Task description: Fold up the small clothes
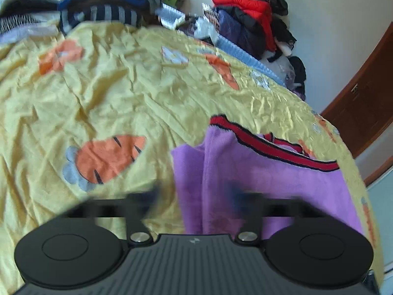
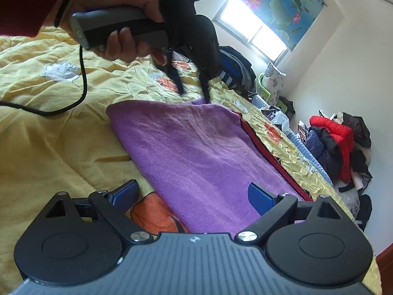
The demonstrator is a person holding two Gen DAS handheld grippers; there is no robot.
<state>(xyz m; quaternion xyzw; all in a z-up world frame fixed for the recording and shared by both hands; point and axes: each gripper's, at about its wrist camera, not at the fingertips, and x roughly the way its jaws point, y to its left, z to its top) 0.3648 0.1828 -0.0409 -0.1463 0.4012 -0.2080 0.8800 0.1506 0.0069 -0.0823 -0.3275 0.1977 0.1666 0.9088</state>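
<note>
the right gripper [image 2: 194, 198] stands wide, blue pads [image 2: 260, 198] apart, empty, low over the near edge of the purple garment [image 2: 196, 152]. the left gripper [image 2: 194, 93] is also spread wide; its tips hang at the garment's far corner with nothing pinched, one tip at the cloth's edge. the garment lies folded flat on the yellow carrot-print quilt [image 2: 49, 127], its red-and-black striped hem [image 2: 270, 154] on the side away from the hand [image 2: 118, 19] gripping the left handle. a black cable [image 2: 81, 83] loops over the quilt beside the garment. beyond the hem, a heap of clothes with a red jacket [image 2: 336, 132] against the wall. only the right view shows the window [image 2: 253, 27]; only the left view shows the brown door [image 1: 363, 108] and striped clothes [image 1: 105, 14] past the quilt, and its own fingers are blurred
</note>
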